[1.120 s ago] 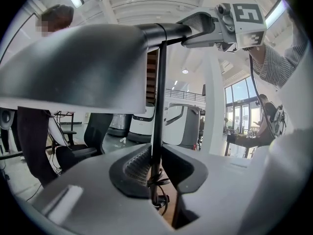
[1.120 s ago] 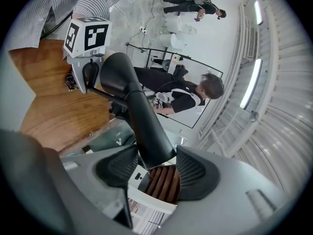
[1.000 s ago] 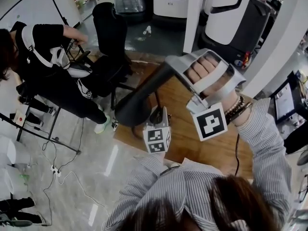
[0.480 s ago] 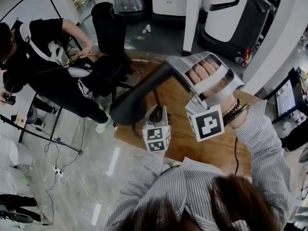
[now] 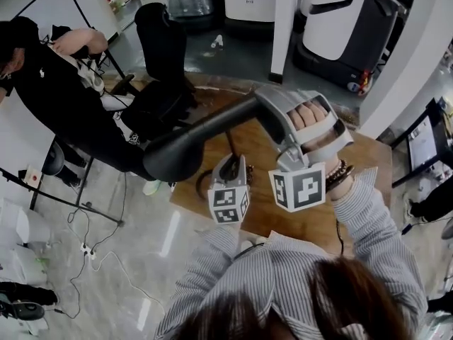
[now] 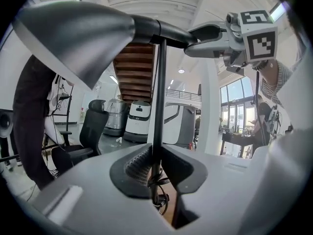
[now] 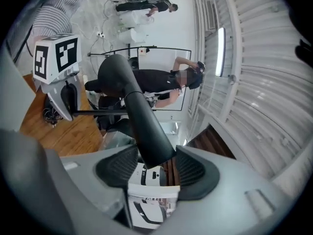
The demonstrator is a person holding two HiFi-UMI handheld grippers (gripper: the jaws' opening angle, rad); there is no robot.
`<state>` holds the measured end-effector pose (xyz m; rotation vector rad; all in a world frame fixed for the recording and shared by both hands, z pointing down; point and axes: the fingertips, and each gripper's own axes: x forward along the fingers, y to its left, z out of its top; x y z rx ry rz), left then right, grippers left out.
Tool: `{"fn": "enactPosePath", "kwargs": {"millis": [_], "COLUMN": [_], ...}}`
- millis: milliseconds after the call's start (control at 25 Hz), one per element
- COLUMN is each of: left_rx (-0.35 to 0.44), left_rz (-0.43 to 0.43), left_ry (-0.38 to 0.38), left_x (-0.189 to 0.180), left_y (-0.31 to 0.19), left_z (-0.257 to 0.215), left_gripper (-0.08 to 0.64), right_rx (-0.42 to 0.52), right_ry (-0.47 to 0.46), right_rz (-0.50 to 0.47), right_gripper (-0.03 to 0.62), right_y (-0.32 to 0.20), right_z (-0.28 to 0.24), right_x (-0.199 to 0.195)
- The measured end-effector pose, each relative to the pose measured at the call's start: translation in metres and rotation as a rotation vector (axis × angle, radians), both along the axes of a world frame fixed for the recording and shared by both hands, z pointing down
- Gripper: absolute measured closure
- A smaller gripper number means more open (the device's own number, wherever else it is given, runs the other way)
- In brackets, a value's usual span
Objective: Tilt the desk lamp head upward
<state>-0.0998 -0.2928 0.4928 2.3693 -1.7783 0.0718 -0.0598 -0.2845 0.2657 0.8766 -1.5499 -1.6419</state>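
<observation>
Clamping the lamp's thin pole (image 6: pixel 159 82), your left gripper (image 6: pixel 155 173) stands narrow. Your right gripper (image 7: pixel 155 168) pinches the lamp head (image 6: pixel 73 38) by its dark neck (image 7: pixel 146 131).

Black lamp head (image 5: pixel 177 154), grey-striped sleeve (image 5: pixel 379 225)

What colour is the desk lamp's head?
Matte black lamp head, best seen in the head view.
</observation>
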Motion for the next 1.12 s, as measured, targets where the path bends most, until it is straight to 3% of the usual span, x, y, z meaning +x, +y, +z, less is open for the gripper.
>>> {"fn": "enactPosePath", "kwargs": {"millis": [680,1120], "left_rx": [0.01,0.003], "left_rz": [0.071,0.092], "left_ry": [0.009,0.011], "left_x": [-0.002,-0.002], "left_y": [0.0,0.0], "left_z": [0.0,0.001], "left_gripper": [0.503,0.503], "right_rx": [-0.243,-0.403], "right_ry": [-0.45,-0.593], "right_rz": [0.019,0.008], "right_gripper": [0.356,0.362], "right_y": [0.001,0.004], "right_z": [0.029,0.041], "right_x": [0.007,0.007]}}
